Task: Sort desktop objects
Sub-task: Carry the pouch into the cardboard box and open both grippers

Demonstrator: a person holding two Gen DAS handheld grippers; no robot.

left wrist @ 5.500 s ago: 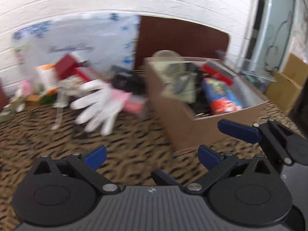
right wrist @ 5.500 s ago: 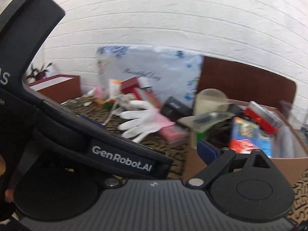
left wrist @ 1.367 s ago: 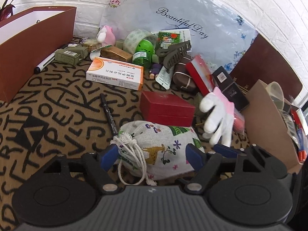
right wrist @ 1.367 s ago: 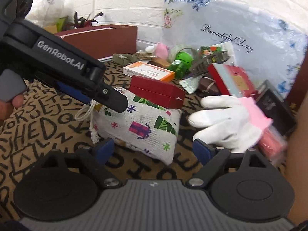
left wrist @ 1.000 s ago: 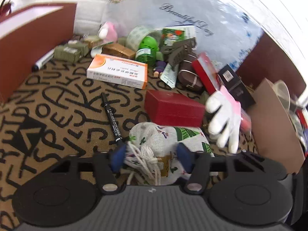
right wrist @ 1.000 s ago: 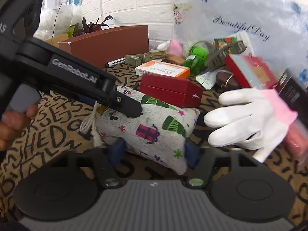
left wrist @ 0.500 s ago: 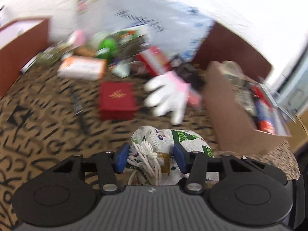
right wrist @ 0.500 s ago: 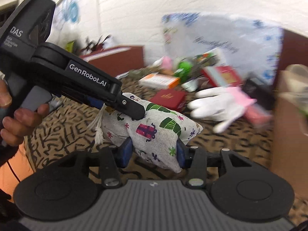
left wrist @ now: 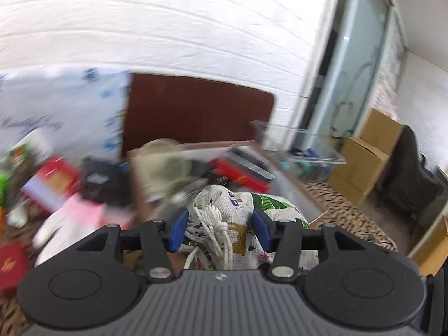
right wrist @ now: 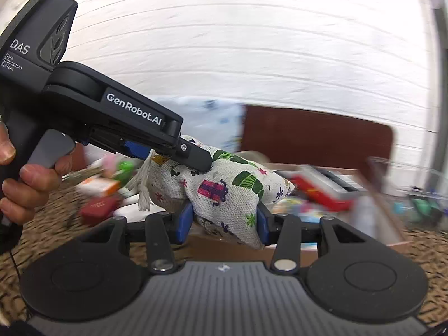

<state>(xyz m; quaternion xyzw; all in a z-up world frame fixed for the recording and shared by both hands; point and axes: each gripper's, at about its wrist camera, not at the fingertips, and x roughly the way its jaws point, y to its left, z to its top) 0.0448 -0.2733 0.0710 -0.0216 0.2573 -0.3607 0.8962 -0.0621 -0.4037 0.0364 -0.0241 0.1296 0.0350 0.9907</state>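
The step in hand looks like carrying the drawstring pouch (left wrist: 240, 218) over to the cardboard box (left wrist: 305, 196) and setting it in. It is held in the air by 2 tools at once: the left gripper (left wrist: 219, 228) is clamped on the tied neck end with its white cord, and the right gripper (right wrist: 224, 221) is clamped on the lower corner of the cloth. In the left wrist view the pouch hangs just over the open box, above its contents.

To do this well, I would keep both grips level so the soft cloth does not sag or twist between them, bring it fully past the near wall, lower it onto the things already inside, and part both sets of fingers together — releasing 1 first would likely let the pouch swing and catch the rim.

Counted from left to right, as far as the blur allows: on the patterned tablecloth (left wrist: 11, 305), 1 red box (left wrist: 9, 260), 1 white glove (left wrist: 53, 232), then 1 cardboard box — its contents too smeared to count — 1 clear tray (left wrist: 302, 145) behind it, and 2 stacked cartons (left wrist: 369, 151) by the far wall.
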